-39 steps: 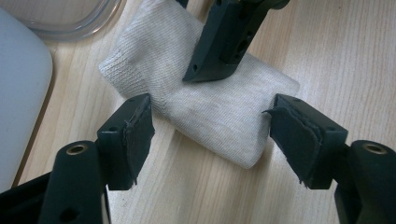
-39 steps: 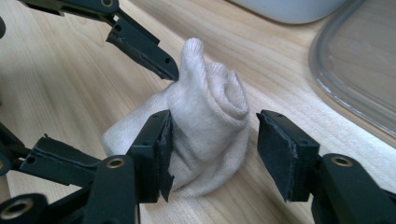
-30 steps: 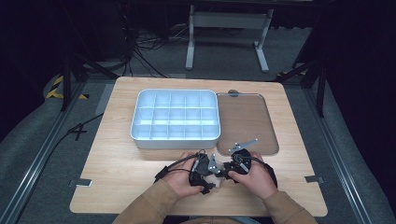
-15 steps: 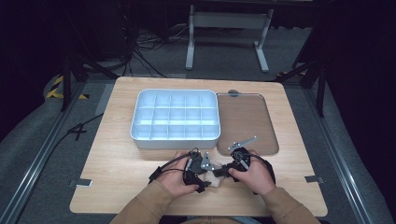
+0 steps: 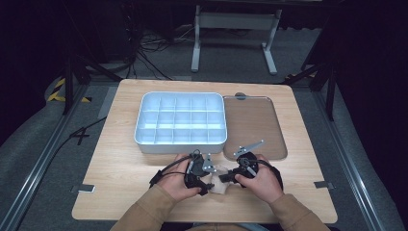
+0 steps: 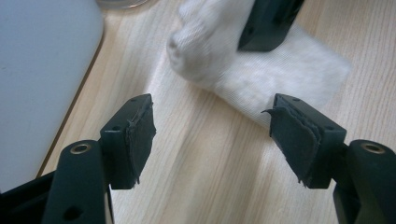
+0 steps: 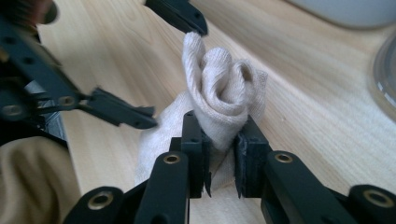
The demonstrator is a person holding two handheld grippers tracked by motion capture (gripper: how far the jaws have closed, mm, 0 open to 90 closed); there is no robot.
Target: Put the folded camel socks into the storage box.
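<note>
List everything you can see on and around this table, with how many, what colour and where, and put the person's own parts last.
sock: one, white, bunched on the table's near edge between the two grippers.
compartment tray: one, pale grey-blue, middle of the table.
flat tray: one, brown, right of the compartment tray.
table: one, light wood.
metal stand: one, grey, on the floor beyond the table.
left gripper: one, black, jaws open just short of the sock.
right gripper: one, black, its jaws have just been closing and now pinch the sock.
hands: two, tan sleeves, at the near edge.
</note>
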